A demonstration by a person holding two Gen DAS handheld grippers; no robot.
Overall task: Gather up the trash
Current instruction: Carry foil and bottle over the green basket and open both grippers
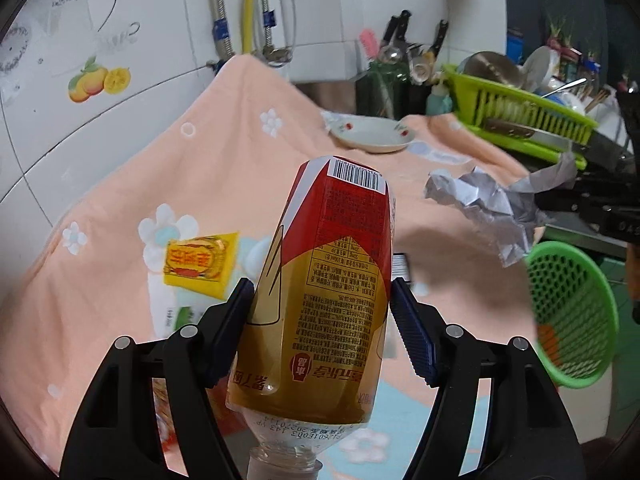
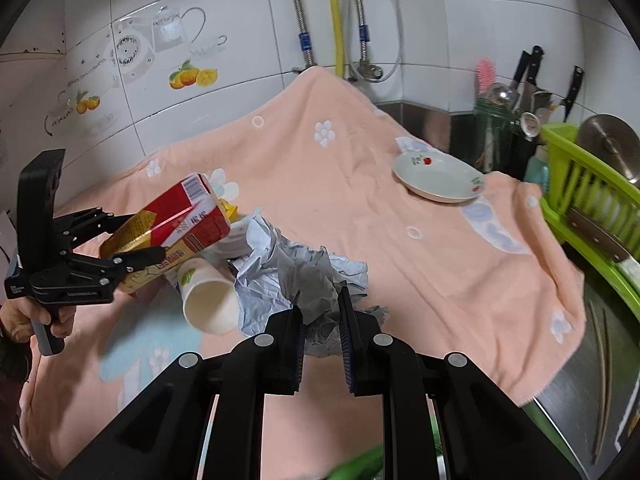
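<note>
My left gripper (image 1: 322,292) is shut on an empty plastic bottle (image 1: 328,280) with a red and gold label, held above the peach towel with its neck toward the camera. It also shows in the right wrist view (image 2: 172,232), held by the left gripper (image 2: 136,240). My right gripper (image 2: 322,320) is shut on a crumpled grey paper (image 2: 296,268), lifted above the towel; the paper shows in the left wrist view (image 1: 488,204). A green mesh basket (image 1: 572,312) hangs at the right below the paper. A yellow packet (image 1: 200,264) and a white paper cup (image 2: 208,300) lie on the towel.
A peach flowered towel (image 2: 360,220) covers the counter. A white plate (image 2: 440,180) sits at its far right. A green dish rack (image 2: 592,200) with a knife, a utensil holder (image 2: 496,136) and a steel sink (image 2: 600,360) are on the right. Tiled wall behind.
</note>
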